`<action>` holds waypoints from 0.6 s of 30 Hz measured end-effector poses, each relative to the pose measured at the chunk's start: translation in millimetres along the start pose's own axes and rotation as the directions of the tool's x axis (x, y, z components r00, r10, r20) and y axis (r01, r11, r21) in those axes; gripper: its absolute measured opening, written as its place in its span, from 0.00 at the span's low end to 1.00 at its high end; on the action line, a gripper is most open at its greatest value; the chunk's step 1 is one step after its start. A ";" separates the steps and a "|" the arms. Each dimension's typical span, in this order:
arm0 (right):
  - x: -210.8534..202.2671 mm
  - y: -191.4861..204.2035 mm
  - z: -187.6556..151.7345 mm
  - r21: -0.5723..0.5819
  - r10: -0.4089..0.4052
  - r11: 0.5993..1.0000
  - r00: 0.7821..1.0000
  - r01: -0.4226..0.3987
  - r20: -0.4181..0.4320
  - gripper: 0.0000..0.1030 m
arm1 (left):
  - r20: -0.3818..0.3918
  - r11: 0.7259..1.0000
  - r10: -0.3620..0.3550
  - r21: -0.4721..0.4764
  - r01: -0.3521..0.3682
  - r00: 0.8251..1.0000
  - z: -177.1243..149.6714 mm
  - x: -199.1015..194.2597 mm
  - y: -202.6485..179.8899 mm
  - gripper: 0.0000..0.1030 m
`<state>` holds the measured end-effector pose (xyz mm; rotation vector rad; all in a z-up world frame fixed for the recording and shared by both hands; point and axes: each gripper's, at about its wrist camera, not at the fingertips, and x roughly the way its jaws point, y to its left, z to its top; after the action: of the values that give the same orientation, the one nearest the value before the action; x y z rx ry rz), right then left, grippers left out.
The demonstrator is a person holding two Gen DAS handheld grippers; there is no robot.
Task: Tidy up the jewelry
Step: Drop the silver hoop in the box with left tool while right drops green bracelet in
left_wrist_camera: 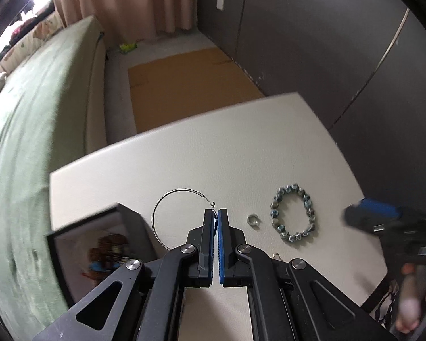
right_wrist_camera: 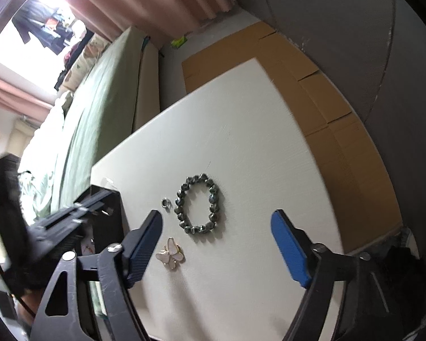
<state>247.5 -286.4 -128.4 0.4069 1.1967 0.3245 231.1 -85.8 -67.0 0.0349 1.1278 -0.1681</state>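
My left gripper (left_wrist_camera: 215,213) is shut on a thin silver hoop (left_wrist_camera: 167,203), held by its clasp end above the white table (left_wrist_camera: 213,153). A black box (left_wrist_camera: 99,244) with a picture inside stands open at the left, below the hoop. A small silver ring (left_wrist_camera: 253,219) and a grey-blue beaded bracelet (left_wrist_camera: 293,215) lie to the right. My right gripper (right_wrist_camera: 215,227) is open, above the table near the bracelet (right_wrist_camera: 199,210). The ring (right_wrist_camera: 165,203) and a pink butterfly brooch (right_wrist_camera: 169,253) lie by its left finger. The right gripper also shows in the left wrist view (left_wrist_camera: 383,218).
A green-covered bed (left_wrist_camera: 28,130) runs along the table's left side. Flattened cardboard (left_wrist_camera: 184,85) lies on the floor beyond the table. A dark wall (left_wrist_camera: 326,42) stands at the right. The black box (right_wrist_camera: 105,213) sits at the table's left edge.
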 end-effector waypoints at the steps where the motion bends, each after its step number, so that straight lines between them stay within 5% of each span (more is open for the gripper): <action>1: 4.6 1.6 -0.2 -0.003 -0.003 1.000 1.000 0.003 -0.012 0.66 | 0.009 1.000 0.001 -0.005 0.000 1.000 0.6 -6.5 2.1 0.01; 13: 42.1 26.6 -1.3 -0.087 -0.139 0.987 0.989 0.134 -0.054 0.37 | 0.078 0.997 0.029 -0.073 -0.023 0.997 -6.7 -63.0 46.3 0.01; 15: 44.2 30.6 0.1 -0.108 -0.176 0.979 0.984 0.171 -0.038 0.27 | 0.087 0.994 0.023 -0.105 -0.014 0.996 -10.4 -62.8 54.4 0.01; 16: 46.1 32.6 -0.3 -0.117 -0.183 0.977 0.982 0.177 -0.042 0.10 | 0.093 0.992 0.020 -0.122 -0.008 0.995 -14.1 -62.9 58.1 0.01; 18: 47.4 35.0 -0.8 -0.125 -0.189 0.975 0.981 0.183 -0.038 0.11 | 0.106 0.989 0.014 -0.149 0.002 0.994 -22.4 -63.2 63.4 0.01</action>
<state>261.6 -234.0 -151.4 0.1800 1.2470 0.2440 194.2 -13.3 -23.3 -0.1027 1.0308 -0.0794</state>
